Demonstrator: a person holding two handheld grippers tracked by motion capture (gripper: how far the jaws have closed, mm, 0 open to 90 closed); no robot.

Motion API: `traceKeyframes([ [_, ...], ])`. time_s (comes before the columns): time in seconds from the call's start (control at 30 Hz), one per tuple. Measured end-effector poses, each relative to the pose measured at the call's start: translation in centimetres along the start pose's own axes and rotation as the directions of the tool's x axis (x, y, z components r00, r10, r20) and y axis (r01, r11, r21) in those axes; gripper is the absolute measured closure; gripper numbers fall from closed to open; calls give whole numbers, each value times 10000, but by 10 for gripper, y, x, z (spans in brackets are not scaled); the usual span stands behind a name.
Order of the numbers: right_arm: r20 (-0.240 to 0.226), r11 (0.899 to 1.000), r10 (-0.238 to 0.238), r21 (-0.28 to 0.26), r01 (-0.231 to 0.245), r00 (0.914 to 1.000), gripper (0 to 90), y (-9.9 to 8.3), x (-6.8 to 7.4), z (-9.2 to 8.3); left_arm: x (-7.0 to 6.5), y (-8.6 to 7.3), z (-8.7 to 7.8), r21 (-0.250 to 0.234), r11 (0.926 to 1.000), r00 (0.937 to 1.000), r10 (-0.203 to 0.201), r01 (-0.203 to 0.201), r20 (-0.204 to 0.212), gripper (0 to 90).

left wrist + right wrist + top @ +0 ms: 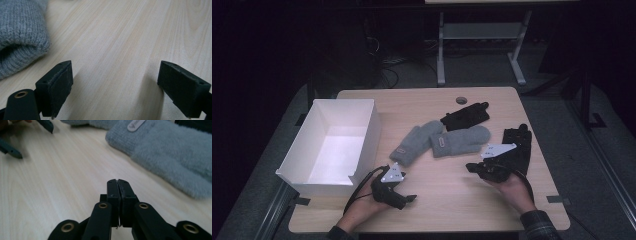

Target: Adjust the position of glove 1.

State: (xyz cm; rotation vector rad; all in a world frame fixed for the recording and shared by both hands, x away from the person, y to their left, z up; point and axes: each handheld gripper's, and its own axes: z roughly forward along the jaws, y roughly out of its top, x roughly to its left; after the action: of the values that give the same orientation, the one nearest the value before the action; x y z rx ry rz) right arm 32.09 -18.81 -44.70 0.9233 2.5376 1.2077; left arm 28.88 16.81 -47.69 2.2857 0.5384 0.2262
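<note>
Two grey mittens lie mid-table, one (413,144) to the left and one (460,140) to the right with a small label. A black glove (465,115) lies behind them and another black glove (518,142) rests at the right. My left gripper (409,199) sits low near the front edge, jaws wide open over bare wood (115,82), with a grey mitten's cuff (17,42) just off its left jaw. My right gripper (472,167) is in front of the labelled mitten (170,155); its jaws (117,185) are pressed together with nothing between them.
An open white box (332,145) stands at the table's left side. The wooden table (447,210) has a round cable hole (461,100) at the back. A metal frame stands on the floor beyond the table.
</note>
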Motion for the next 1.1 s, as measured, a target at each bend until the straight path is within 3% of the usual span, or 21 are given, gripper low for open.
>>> traceKeyframes([
  [0.37,-34,9992,37,-396,-39,10000,900,33,-16,30,0,-1,-1,-2,10000,9999,-97,97,-53,124],
  [0.63,169,9982,136,-593,-126,9998,900,54,-47,57,-1,-2,-2,51,9999,9999,-105,106,-117,123],
  [0.77,271,9993,88,-372,-78,9996,900,56,-55,66,-1,-2,-3,52,9999,9998,-147,148,-164,124],
  [1.1,192,9992,166,366,-173,9997,900,49,-57,79,-2,-2,-3,54,9999,9997,-163,164,-186,124],
])
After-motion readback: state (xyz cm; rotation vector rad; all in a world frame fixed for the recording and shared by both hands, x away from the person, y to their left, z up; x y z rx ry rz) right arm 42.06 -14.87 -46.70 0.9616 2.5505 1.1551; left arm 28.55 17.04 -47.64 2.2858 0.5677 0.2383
